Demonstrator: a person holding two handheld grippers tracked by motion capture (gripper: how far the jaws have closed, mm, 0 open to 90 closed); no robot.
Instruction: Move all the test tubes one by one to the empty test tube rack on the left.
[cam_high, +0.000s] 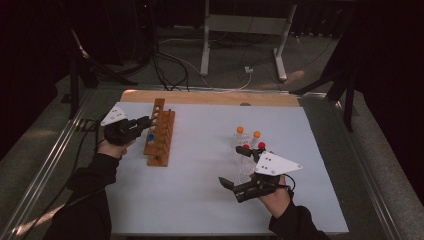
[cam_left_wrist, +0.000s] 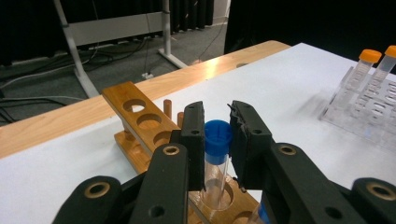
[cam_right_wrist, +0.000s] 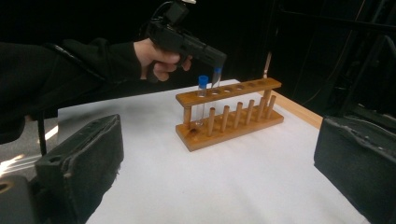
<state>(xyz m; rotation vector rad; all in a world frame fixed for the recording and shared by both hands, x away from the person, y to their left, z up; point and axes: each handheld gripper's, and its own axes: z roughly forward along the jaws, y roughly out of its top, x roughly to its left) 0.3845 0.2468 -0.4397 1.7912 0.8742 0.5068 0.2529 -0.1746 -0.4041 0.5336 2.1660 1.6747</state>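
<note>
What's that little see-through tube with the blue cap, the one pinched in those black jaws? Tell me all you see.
The clear tube with the blue cap looks like plastic, slim and round, with a ribbed screw cap. It stands upright, its lower end in a hole of the wooden rack on the white table. The left gripper is shut on it just below the cap. It looks empty.

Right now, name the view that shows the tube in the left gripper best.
The left gripper view: the blue-capped tube stands large between the jaws, over the wooden rack. The right gripper view shows it small and side-on; the high view, a blue dot.
</note>
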